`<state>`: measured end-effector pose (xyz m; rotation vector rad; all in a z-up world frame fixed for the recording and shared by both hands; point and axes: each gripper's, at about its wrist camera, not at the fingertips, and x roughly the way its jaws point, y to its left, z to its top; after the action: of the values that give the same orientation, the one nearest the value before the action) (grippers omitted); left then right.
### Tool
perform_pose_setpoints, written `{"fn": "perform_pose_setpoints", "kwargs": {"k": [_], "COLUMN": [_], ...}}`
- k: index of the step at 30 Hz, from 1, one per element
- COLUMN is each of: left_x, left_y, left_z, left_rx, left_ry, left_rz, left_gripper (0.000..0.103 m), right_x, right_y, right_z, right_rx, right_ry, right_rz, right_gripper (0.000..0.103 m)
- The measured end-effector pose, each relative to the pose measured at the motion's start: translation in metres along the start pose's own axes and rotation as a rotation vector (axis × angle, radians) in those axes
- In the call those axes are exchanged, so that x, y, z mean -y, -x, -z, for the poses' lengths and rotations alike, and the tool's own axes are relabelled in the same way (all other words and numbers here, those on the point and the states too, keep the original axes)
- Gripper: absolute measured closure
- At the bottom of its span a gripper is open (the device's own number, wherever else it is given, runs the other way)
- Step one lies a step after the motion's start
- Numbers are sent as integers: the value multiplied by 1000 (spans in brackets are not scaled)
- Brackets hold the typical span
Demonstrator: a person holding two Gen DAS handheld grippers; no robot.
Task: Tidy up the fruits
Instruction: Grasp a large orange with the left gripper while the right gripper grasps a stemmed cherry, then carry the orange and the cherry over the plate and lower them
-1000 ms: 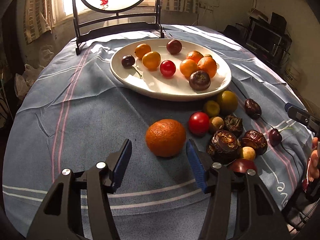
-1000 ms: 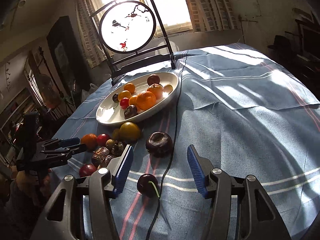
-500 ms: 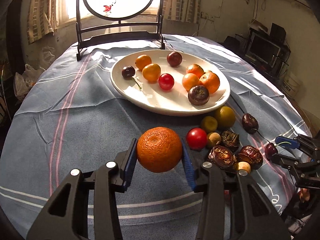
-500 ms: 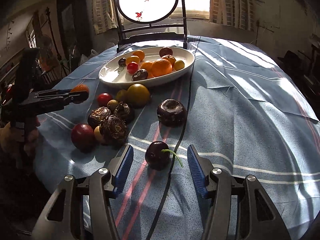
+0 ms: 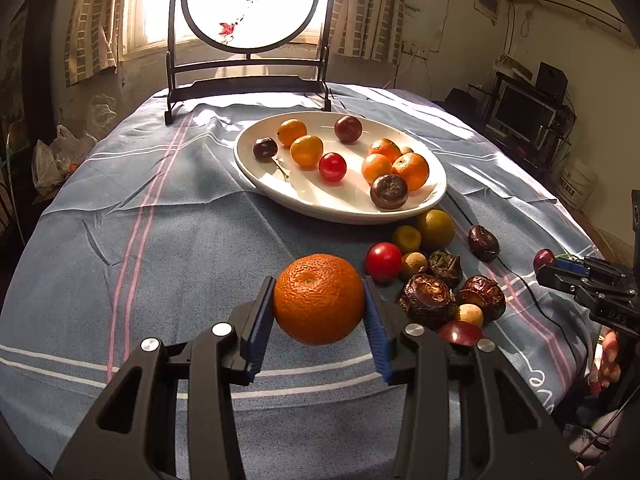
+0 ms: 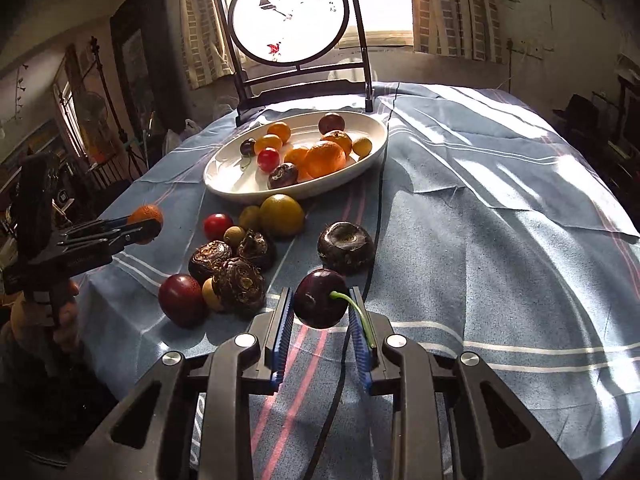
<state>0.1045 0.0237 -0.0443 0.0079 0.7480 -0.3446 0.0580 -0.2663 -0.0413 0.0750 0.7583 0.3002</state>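
Note:
My left gripper [image 5: 319,302] is shut on a large orange [image 5: 319,298] and holds it above the blue cloth. My right gripper [image 6: 321,300] is shut on a dark cherry [image 6: 320,298] with a green stem, lifted off the cloth. The white oval plate [image 5: 280,188] holds several oranges, cherries and a chestnut-like fruit; it also shows in the right wrist view [image 6: 224,176]. A cluster of loose fruit [image 5: 432,280] lies in front of the plate. The right gripper shows at the right edge of the left wrist view [image 5: 560,266], and the left gripper shows in the right wrist view [image 6: 146,222].
A round screen ornament on a black stand [image 5: 248,20] stands behind the plate. A black cable [image 6: 376,216] runs across the cloth past a dark water chestnut [image 6: 346,246]. The table edge drops off at right [image 5: 580,248].
The left gripper closed on the orange and lifted it. The right gripper closed on the cherry and raised it off the cloth.

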Motion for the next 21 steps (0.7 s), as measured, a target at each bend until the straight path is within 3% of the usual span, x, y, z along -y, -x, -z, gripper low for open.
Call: {"fn": "perform_pose_setpoints", "kwargs": {"k": [5, 10, 18, 19, 21], "left_x": [5, 11, 7, 5, -1], "left_y": [-3, -27, -84, -87, -85], "left_z": [-14, -49, -90, -91, -93], "left_rx": [9, 9, -64, -69, -57], "left_ry": [-17, -44, -44, -30, -2], "left_rz": [4, -11, -40, -45, -44], "left_gripper": [62, 62, 60, 60, 53], "right_x": [-2, -13, -44, -46, -46], "right_y": [-9, -38, -106, -109, -107], "right_z": [-32, -88, -150, -152, -151], "right_rx": [23, 39, 32, 39, 64], "right_ry": [-19, -26, 21, 29, 28], "right_rz": [-60, -131, -63, -44, -22], "right_gripper": [75, 75, 75, 73, 58]}}
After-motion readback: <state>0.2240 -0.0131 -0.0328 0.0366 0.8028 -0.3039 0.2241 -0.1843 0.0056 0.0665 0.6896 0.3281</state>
